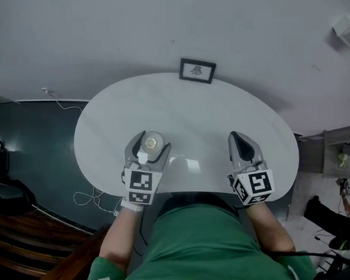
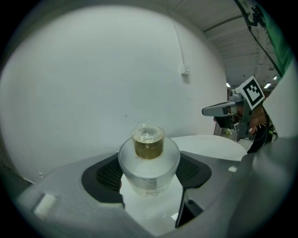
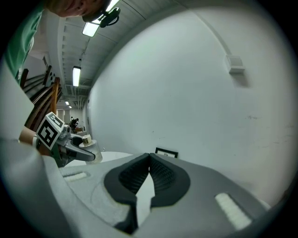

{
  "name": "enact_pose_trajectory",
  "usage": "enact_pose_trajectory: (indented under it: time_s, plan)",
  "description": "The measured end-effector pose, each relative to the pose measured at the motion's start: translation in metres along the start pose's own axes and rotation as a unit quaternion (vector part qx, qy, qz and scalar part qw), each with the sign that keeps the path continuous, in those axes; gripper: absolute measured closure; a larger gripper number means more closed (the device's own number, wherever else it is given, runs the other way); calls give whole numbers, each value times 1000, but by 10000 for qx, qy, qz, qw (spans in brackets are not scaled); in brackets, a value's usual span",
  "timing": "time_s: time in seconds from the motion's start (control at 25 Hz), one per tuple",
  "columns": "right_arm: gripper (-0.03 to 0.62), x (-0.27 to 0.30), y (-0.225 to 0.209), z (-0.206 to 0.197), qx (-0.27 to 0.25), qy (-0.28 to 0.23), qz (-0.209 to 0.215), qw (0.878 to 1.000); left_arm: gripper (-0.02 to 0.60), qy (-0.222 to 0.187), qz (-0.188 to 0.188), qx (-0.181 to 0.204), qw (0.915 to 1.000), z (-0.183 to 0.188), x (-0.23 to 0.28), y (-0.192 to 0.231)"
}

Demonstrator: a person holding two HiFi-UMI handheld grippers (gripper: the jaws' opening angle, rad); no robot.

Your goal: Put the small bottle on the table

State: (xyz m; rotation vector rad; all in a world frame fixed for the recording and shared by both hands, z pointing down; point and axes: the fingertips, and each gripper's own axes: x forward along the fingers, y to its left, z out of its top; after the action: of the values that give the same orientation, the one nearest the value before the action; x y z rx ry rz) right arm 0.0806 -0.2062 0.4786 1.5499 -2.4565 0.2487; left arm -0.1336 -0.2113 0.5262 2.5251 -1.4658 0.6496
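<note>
The left gripper (image 2: 149,175) squeezes the small bottle (image 2: 149,160), the right gripper (image 3: 148,161) pinches nothing; let go crooked, the bottle may tip near the counter's (image 1: 209,113) left edge.

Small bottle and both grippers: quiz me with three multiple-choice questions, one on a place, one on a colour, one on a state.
1. Where is the small bottle?
A. between the left gripper's jaws
B. between the right gripper's jaws
C. loose at the table's far edge

2. What colour is its cap?
A. red
B. gold
C. blue

3. How do the right gripper's jaws stand?
A. wide apart
B. shut on the bottle
C. together, empty

Answers: 1 A, the left gripper view shows the jaws pressing its sides; 2 B, the cap looks gold there; 3 C, the right gripper view shows them meeting, nothing between.
</note>
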Motion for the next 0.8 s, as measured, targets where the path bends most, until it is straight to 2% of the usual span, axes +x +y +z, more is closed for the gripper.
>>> enact_pose_trajectory:
  time_s: [0.36,0.8]
  plan:
    - [595,8,-12,-3,-40,161,15,9999,236,-45,-101,203,9997,-10,44,10]
    - [595,-2,-29,-16,-16,379,-272,9989,238,354,-88,278,9989,-53,92,28]
